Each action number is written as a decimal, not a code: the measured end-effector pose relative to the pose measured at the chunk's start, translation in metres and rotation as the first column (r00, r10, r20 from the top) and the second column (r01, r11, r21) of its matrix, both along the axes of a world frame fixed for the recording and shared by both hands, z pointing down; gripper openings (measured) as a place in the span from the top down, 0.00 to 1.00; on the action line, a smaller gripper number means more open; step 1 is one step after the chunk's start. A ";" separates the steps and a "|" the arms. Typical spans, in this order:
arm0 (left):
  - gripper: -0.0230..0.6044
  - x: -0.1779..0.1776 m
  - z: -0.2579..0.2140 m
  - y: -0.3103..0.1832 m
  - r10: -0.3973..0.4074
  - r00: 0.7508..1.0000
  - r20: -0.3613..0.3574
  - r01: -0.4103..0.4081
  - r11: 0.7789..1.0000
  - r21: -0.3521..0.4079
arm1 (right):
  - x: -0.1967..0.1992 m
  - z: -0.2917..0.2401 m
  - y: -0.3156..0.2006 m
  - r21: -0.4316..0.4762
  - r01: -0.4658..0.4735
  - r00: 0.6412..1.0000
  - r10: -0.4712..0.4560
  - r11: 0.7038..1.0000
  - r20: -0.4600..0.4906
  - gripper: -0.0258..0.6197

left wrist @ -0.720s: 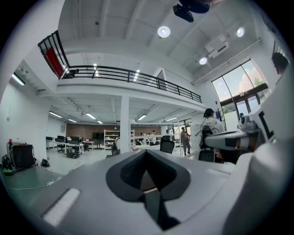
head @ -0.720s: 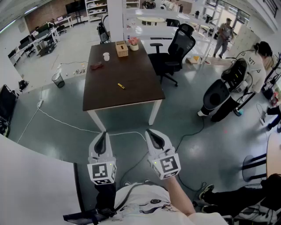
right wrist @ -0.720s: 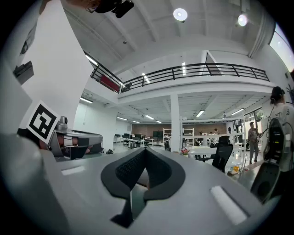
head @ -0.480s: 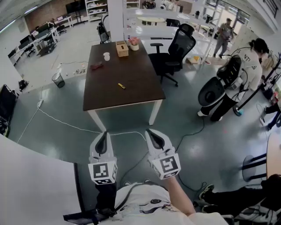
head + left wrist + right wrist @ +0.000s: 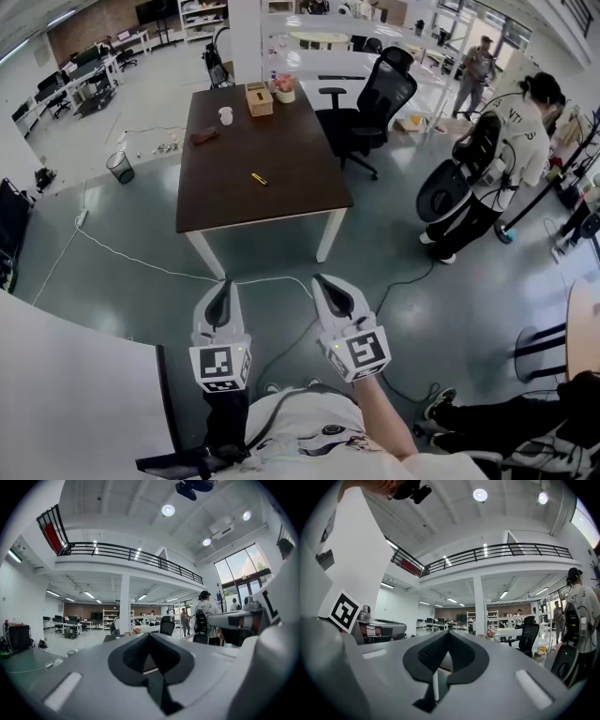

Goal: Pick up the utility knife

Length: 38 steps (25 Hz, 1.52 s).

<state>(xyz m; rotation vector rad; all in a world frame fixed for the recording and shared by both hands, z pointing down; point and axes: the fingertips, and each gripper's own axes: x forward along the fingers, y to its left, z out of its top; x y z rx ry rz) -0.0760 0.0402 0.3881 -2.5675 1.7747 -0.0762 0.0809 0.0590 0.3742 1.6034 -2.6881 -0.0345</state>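
The utility knife is a small yellow object lying near the middle of the dark brown table, far ahead of me in the head view. Both grippers are held low, close to my body and well short of the table. My left gripper has its jaws together at the tip and nothing in them. My right gripper is likewise shut and empty. In the left gripper view and the right gripper view the jaws meet, and the knife is not visible in either.
At the table's far end stand a tissue box, a white cup, a flower pot and a dark red cloth. A black office chair is at its right. Cables cross the floor. A person handles black equipment at right.
Neither gripper has moved. The person at the right has shifted a little to the left with the black equipment, and the head view has tilted slightly.
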 end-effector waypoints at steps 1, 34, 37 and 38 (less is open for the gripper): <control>0.97 -0.001 0.000 0.000 0.005 1.000 -0.001 -0.005 1.000 -0.003 | -0.002 0.000 0.000 -0.003 -0.003 1.000 0.003 1.000 -0.001 0.96; 0.97 -0.022 0.020 0.011 0.039 0.999 -0.012 -0.040 0.997 -0.061 | -0.041 0.017 0.002 -0.043 0.013 1.000 -0.013 0.999 0.001 0.96; 0.97 -0.023 0.020 0.013 0.027 1.000 -0.013 -0.028 0.998 -0.061 | -0.039 0.016 0.002 -0.038 0.023 1.000 -0.023 0.999 0.002 0.96; 0.97 -0.022 0.021 0.014 0.022 1.000 -0.014 -0.023 0.998 -0.062 | -0.037 0.017 0.003 -0.038 0.025 1.000 -0.025 0.999 0.005 0.96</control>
